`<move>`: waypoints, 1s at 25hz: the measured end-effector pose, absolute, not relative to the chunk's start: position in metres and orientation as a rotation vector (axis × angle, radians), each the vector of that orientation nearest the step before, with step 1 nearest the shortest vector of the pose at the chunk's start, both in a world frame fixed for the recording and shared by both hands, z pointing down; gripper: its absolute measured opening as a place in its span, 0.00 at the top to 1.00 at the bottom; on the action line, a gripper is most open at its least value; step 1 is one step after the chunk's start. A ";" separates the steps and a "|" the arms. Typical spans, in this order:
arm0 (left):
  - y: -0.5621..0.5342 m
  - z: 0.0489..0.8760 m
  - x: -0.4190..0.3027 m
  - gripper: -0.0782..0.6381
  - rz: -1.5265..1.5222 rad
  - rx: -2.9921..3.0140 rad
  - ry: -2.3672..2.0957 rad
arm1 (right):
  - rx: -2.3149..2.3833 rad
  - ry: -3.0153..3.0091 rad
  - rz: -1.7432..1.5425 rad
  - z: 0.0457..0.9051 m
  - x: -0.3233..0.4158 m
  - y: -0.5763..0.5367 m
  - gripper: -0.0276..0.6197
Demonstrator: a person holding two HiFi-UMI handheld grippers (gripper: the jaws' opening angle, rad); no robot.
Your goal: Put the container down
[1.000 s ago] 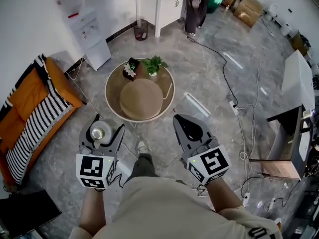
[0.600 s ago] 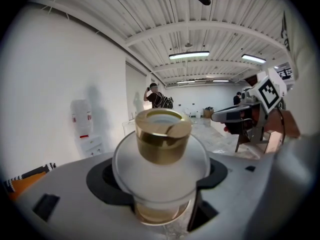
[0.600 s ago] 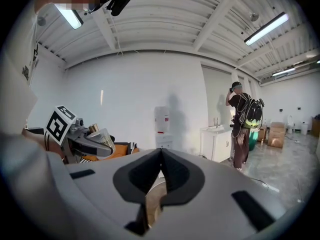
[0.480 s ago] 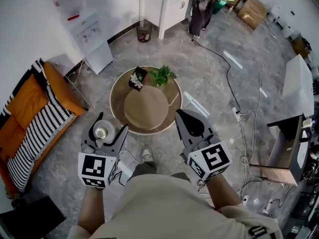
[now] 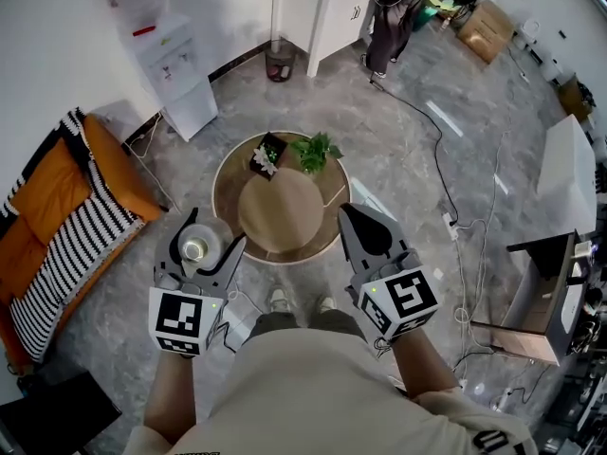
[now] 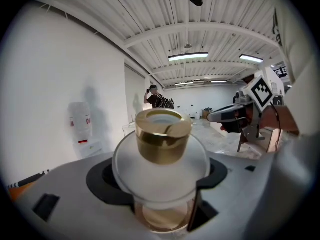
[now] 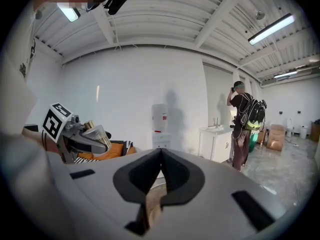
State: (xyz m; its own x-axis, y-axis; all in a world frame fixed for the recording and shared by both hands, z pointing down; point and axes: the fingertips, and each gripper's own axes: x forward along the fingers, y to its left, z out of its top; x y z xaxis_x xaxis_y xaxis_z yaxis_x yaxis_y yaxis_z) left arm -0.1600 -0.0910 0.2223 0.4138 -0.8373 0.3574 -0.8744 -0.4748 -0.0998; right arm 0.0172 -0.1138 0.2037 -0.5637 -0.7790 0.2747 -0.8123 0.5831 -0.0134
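While the person stands at the near side of a round desk (image 5: 226, 176), the left tongs (image 5: 207, 240) are clenched on the container (image 5: 194, 248), their jaws gripping its lower body. It is a small jar held upright in the air, just by the desk's near-left rim and not resting on it: clear glass below, a pale rounded shoulder, a shiny gold collar on top. On the desk lie a round tan mat (image 5: 280, 211) and, at its far side, a dark box of flowers (image 5: 268, 153) and a green plant (image 5: 318, 150). To the right, the right tongs (image 5: 349, 214) are clenched shut on nothing, by the desk's near-right rim.
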 end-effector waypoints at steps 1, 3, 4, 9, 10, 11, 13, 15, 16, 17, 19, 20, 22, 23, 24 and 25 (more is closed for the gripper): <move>-0.093 0.222 -0.161 0.42 0.564 2.547 -1.563 | 1.312 -2.574 0.205 0.206 0.018 -0.116 0.96; -0.098 0.224 -0.160 0.42 0.593 2.535 -1.582 | 1.297 -2.570 0.211 0.212 0.022 -0.121 0.96; -0.101 0.226 -0.158 0.42 0.595 2.527 -1.579 | 1.290 -2.569 0.217 0.215 0.025 -0.123 0.96; -0.115 0.240 -0.144 0.42 0.588 2.502 -1.561 | 1.274 -2.575 0.244 0.228 0.037 -0.140 0.96; -0.119 0.242 -0.141 0.42 0.585 2.499 -1.560 | 1.272 -2.573 0.246 0.230 0.039 -0.144 0.96; -0.123 0.245 -0.137 0.42 0.584 2.501 -1.560 | 1.273 -2.572 0.244 0.232 0.041 -0.149 0.96; -0.134 0.248 -0.130 0.42 0.590 2.514 -1.560 | 1.280 -2.582 0.237 0.234 0.043 -0.161 0.96; -0.149 0.254 -0.123 0.42 0.587 2.527 -1.555 | 1.292 -2.595 0.241 0.236 0.044 -0.176 0.96; -0.157 0.258 -0.119 0.42 0.583 2.533 -1.550 | 1.296 -2.602 0.246 0.238 0.044 -0.183 0.96; -0.164 0.261 -0.116 0.42 0.575 2.539 -1.542 | 1.297 -2.619 0.244 0.239 0.043 -0.190 0.96; -0.177 0.268 -0.110 0.42 0.539 2.553 -1.522 | 1.283 -2.683 0.196 0.238 0.038 -0.203 0.96; -0.185 0.271 -0.108 0.42 0.526 2.560 -1.518 | 1.270 -2.708 0.150 0.239 0.034 -0.210 0.96; -0.197 0.282 -0.105 0.42 0.535 2.575 -1.527 | 1.250 -2.709 0.067 0.248 0.028 -0.221 0.96; -0.204 0.289 -0.105 0.42 0.549 2.575 -1.539 | 1.246 -2.698 0.052 0.256 0.026 -0.227 0.96; -0.210 0.297 -0.105 0.42 0.560 2.568 -1.553 | 1.247 -2.687 0.058 0.264 0.025 -0.232 0.96; -0.217 0.306 -0.105 0.42 0.566 2.557 -1.566 | 1.249 -2.679 0.076 0.273 0.025 -0.238 0.96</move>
State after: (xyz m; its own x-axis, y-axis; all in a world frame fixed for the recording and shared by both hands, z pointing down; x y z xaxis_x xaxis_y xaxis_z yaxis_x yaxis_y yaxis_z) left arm -0.1051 -0.2173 0.3059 0.4058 -0.8416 0.3565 -0.8750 -0.4704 -0.1144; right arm 0.0250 -0.2381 0.2730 -0.6290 -0.7542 0.1884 -0.7637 0.6448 0.0314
